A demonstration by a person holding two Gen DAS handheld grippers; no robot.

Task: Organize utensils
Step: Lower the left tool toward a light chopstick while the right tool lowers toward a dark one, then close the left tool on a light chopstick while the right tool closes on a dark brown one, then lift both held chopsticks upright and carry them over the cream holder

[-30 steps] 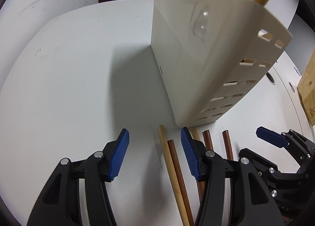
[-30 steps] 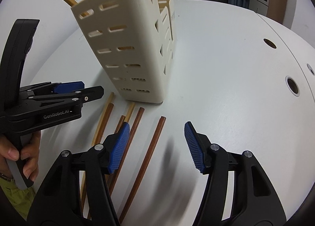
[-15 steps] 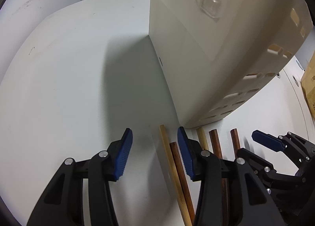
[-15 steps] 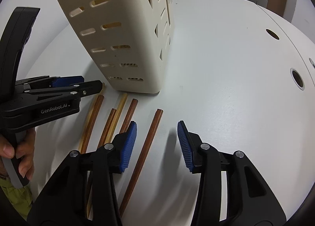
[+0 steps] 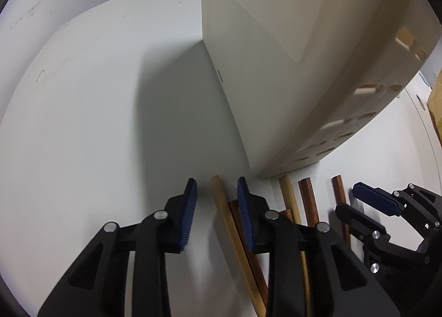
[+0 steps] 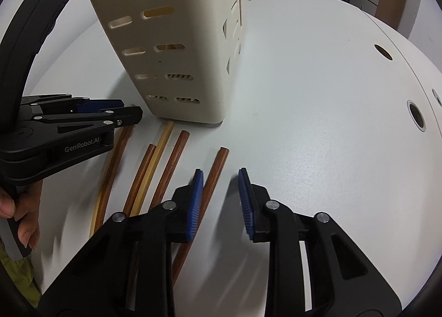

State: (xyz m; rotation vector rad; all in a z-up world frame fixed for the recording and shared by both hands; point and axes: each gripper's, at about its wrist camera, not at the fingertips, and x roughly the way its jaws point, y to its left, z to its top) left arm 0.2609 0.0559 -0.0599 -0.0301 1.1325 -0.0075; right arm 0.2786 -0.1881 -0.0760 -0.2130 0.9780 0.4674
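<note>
Chopsticks (image 6: pixel 165 168) lie on the desk (image 6: pixel 317 123) just before the cream holder (image 6: pixel 176 49). Left tool (image 5: pixel 216 198) and right tool (image 6: pixel 221 192), jaws just closing, each straddle one chopstick, not yet clamped.

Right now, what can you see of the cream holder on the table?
The holder is cream, plastic-looking, tall, with rounded corners. It stands upright on the white table. Rows of slots pierce its curved walls; one side is plain, with a clear bump near the top. Its rim is out of view. Chopsticks lie in front of its base; touching cannot be told.
</note>
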